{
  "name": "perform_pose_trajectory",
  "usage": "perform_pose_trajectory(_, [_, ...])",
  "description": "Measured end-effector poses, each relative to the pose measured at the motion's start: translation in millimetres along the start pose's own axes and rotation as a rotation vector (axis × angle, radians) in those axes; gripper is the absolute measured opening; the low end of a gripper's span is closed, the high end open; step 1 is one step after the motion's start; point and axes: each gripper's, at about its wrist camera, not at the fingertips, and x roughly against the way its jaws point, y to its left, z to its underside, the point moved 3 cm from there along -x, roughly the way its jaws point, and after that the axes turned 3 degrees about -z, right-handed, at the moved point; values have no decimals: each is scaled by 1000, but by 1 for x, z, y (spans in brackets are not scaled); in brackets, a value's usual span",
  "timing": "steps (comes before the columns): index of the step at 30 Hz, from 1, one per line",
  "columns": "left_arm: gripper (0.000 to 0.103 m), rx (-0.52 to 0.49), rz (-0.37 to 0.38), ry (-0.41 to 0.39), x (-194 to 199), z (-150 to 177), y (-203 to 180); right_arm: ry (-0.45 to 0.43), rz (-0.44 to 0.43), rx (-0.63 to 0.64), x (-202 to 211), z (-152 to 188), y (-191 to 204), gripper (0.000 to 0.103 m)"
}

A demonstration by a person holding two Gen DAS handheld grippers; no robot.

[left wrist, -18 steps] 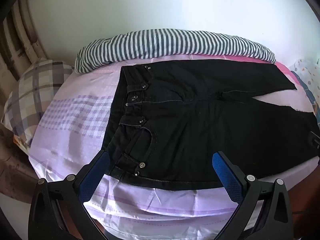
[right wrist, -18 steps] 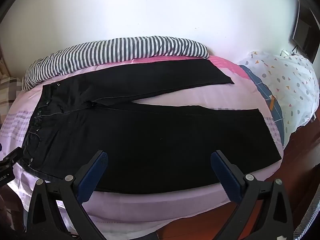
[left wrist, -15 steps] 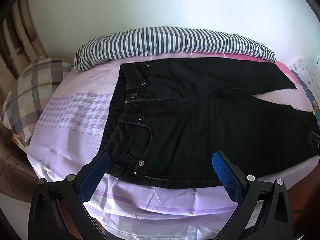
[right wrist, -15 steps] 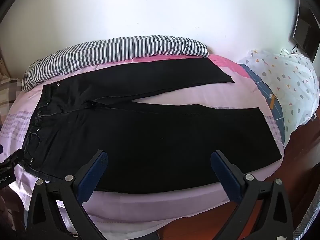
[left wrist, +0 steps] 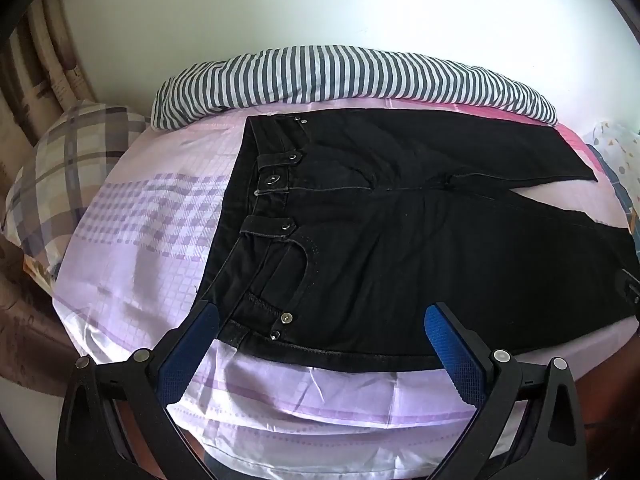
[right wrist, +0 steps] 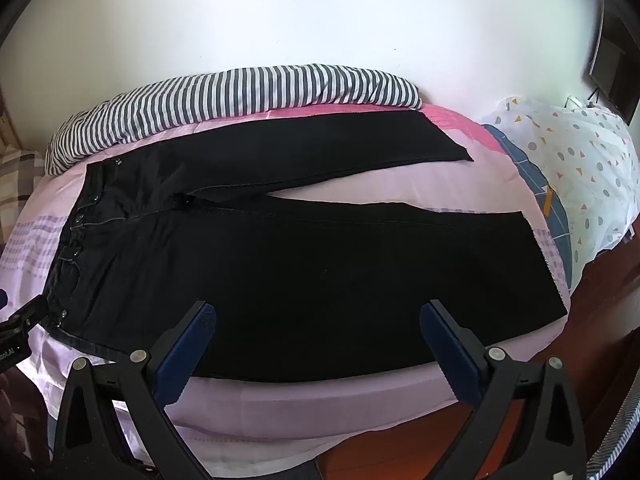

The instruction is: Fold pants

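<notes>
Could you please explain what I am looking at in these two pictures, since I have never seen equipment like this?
There is no robot here: a person holds a two-finger gripper in each hand, and a fisheye camera on each looks forward along its fingers. One picture comes from the left gripper, the other from the right gripper. The black prongs with blue pads are the fingers; both pairs stand wide open and hold nothing. On the bed's lilac sheet lie black pants, spread flat and unfolded, waistband to the left, legs running right. The left gripper faces the waistband, the right one the near leg. A striped cover lies behind the pants.
</notes>
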Motion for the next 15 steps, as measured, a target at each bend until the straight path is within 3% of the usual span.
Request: perform_pose_trajectory(15, [102, 8, -3, 19, 1, 1, 1, 9, 4, 16, 0, 2, 5, 99])
